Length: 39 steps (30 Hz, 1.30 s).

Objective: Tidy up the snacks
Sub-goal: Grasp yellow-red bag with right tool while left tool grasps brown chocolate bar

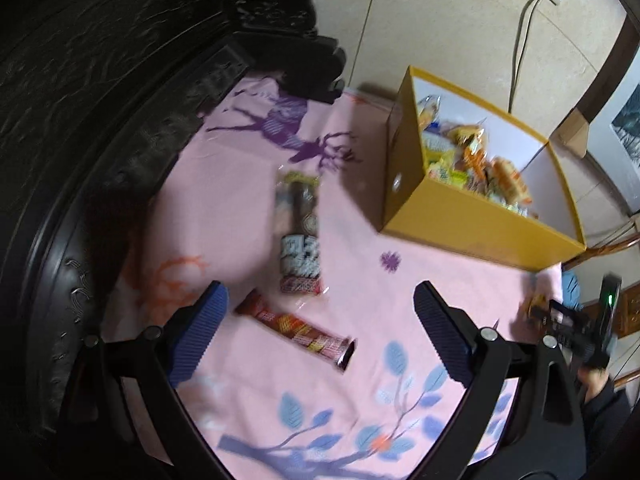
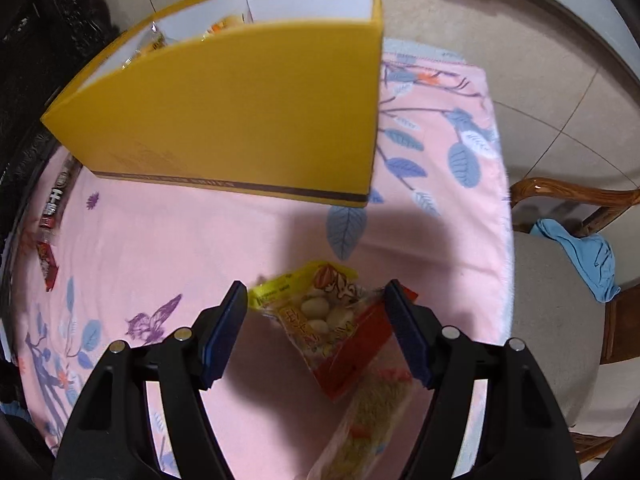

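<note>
A pink cloth (image 1: 240, 208) printed with purple deer and blue leaves covers the desk. A yellow box (image 1: 472, 220) with a white inside stands on it toward the far edge, its top open and heaped with small yellow and orange snack packets (image 1: 476, 160).

The left gripper (image 1: 320, 320) hangs above the cloth with its jaws spread wide and nothing pressed between the blue ribbed pads (image 1: 208, 316). Below it, between the fingers in the left wrist view, a long red wrapped snack bar (image 1: 296, 330) lies flat and slanted on the cloth. Just beyond that a taller clear packet with a dark sausage-like snack (image 1: 300, 232) lies lengthwise, its near end close to the bar; whether the two touch is not clear through the blur. A dark carved piece of furniture (image 1: 120, 80) borders the desk's left edge.

The right gripper (image 2: 316, 324) is also spread apart, released. Between its fingers, lying on the cloth near the desk's near right edge, is a yellow packet of peanuts (image 2: 316, 304) overlapping a red packet (image 2: 356, 348), with a longer pale packet (image 2: 372, 412) running toward the camera. The pads do not press on any of them. The yellow box stands beyond, well apart from these packets. A wooden chair (image 2: 560, 200) with a blue cloth (image 2: 588, 260) on its seat stands past the right edge.
</note>
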Each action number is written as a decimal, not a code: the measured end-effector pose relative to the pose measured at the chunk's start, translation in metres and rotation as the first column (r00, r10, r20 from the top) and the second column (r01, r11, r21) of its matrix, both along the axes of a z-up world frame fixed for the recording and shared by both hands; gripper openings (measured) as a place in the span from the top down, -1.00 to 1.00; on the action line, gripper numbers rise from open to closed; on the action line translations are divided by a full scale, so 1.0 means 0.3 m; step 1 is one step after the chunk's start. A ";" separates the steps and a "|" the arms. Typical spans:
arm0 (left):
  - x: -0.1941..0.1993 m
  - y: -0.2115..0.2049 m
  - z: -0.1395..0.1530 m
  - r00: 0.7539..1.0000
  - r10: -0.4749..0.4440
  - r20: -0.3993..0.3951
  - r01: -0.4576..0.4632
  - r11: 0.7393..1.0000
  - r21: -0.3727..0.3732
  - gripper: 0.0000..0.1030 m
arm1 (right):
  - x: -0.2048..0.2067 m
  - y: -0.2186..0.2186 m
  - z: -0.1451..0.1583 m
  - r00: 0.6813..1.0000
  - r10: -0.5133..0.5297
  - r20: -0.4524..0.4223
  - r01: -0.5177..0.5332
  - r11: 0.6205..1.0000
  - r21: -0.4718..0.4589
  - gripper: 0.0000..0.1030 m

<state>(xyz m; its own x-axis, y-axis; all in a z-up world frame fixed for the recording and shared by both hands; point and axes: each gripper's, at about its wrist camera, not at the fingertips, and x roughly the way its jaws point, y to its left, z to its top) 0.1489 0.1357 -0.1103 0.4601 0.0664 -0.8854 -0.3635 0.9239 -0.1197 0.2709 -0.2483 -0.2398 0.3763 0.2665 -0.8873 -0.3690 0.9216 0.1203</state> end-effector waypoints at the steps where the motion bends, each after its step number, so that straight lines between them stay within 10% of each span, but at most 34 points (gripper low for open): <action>1: -0.021 0.007 0.002 1.000 0.003 -0.004 -0.003 1.000 0.008 -0.85 | 0.001 0.003 0.000 1.000 -0.001 0.003 0.001 1.000 0.004 -0.42; 17: -0.117 0.042 -0.092 0.996 0.020 -0.088 -0.023 0.999 -0.027 -0.85 | -0.092 0.119 -0.048 0.997 0.076 0.012 -0.075 0.997 -0.034 -0.41; 24: -0.128 0.013 -0.140 0.996 0.013 -0.090 -0.016 0.999 -0.031 -0.85 | -0.104 0.094 -0.033 0.999 0.048 0.018 -0.048 0.999 0.008 0.28; 36: -0.045 -0.014 -0.358 0.967 0.182 -0.176 -0.190 0.981 -0.030 -0.85 | -0.375 0.219 -0.030 0.997 0.076 -0.013 -0.075 0.993 0.091 0.30; 39: 0.000 -0.013 -0.407 0.953 0.234 -0.193 -0.237 0.971 0.011 -0.46 | -0.370 0.211 -0.026 0.998 0.059 -0.022 -0.056 0.993 0.105 0.30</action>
<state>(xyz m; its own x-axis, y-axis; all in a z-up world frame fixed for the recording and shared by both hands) 0.1490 0.1318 -0.2324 0.2542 0.1406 -0.9569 -0.5879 0.8081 -0.0374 0.1598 -0.1851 -0.2476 0.3353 0.3787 -0.8626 -0.4167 0.8808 0.2247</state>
